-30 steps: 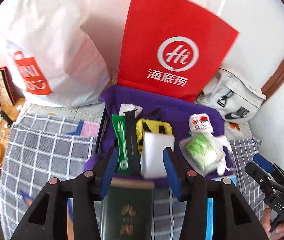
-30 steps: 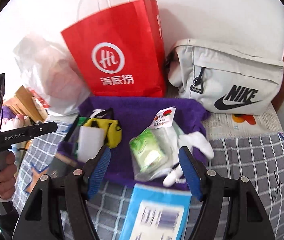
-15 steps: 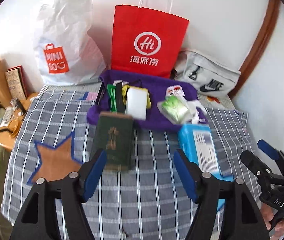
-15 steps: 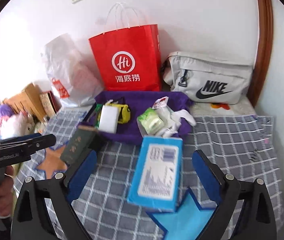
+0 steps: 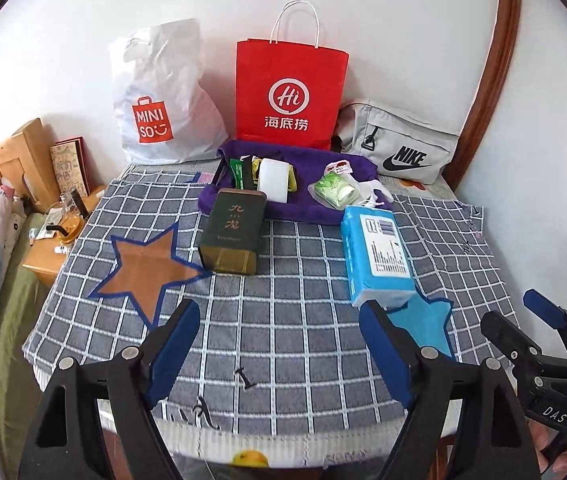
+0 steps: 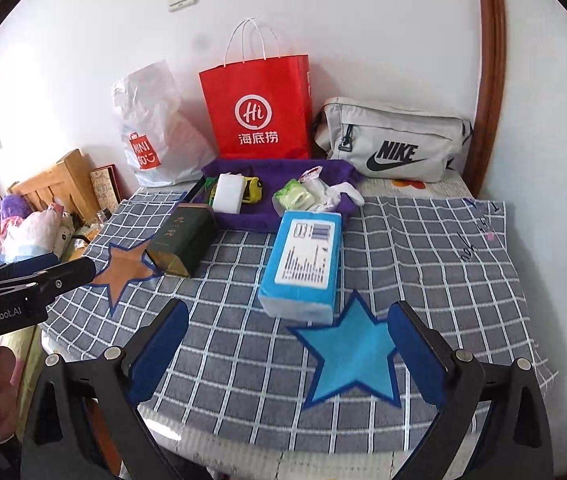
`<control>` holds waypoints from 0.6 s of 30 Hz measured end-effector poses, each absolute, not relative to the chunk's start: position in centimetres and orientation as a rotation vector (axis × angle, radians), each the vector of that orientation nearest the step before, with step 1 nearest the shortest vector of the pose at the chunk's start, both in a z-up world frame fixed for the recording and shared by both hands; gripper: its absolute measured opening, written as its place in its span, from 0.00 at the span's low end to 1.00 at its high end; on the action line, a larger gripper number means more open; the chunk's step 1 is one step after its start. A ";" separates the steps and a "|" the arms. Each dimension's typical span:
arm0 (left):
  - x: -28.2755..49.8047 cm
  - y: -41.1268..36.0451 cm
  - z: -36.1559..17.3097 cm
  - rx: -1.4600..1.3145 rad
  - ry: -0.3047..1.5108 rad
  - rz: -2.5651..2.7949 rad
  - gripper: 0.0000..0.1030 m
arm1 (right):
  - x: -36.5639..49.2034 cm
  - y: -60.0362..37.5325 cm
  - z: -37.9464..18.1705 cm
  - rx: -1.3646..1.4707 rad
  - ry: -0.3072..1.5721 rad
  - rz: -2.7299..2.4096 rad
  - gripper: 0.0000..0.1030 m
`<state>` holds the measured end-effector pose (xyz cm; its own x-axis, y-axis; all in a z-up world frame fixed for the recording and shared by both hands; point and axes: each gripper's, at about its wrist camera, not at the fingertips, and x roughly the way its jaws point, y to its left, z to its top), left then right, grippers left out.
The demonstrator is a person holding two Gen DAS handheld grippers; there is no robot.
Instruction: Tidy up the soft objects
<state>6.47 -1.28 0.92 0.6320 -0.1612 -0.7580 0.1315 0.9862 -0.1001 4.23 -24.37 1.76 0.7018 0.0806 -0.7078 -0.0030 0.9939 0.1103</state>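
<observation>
Nearest the cameras, the left tool [image 5: 279,340] and the right tool [image 6: 287,344] both hang above the front of the checked cloth [image 5: 283,344] that covers the counter. Each has its jaws spread wide with only cloth showing between them, and those jaws have just been opening, so neither tool is carrying anything.

Just beyond them lie two star markers: a brown star [image 5: 147,268] on the left and a blue star [image 6: 353,360] on the right. A dark green tin [image 5: 232,236] lies on its side with its near corner touching the brown star. A blue tissue pack [image 6: 303,260] lies with its near end overlapping the tip of the blue star. Both read as set down at their markers, so I judge that part done.

Further back is a purple tray [image 6: 243,220] that still holds things: a white sponge block [image 5: 274,180] over something yellow, a green sachet, a bagged green packet [image 5: 335,190] and something white and soft beside it. These look like the work that is left, though which of them count as soft and where they belong I cannot tell.

Against the wall stand a white plastic bag [image 5: 163,92], a red paper bag [image 5: 289,92] and a grey waist bag [image 5: 399,140], all closed or upright. My guess is the task sits around its middle
</observation>
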 end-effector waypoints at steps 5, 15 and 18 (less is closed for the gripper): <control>4.0 -1.5 1.3 -0.014 0.852 -0.149 0.78 | 1.0 -24.0 2.2 0.075 0.764 0.031 0.96; 2.1 -1.3 2.4 -0.011 0.818 -0.140 0.78 | -0.9 -22.6 2.3 0.035 0.751 0.039 0.96; 2.0 -1.2 2.4 -0.009 0.816 -0.141 0.78 | -1.1 -22.2 2.3 0.033 0.749 0.044 0.96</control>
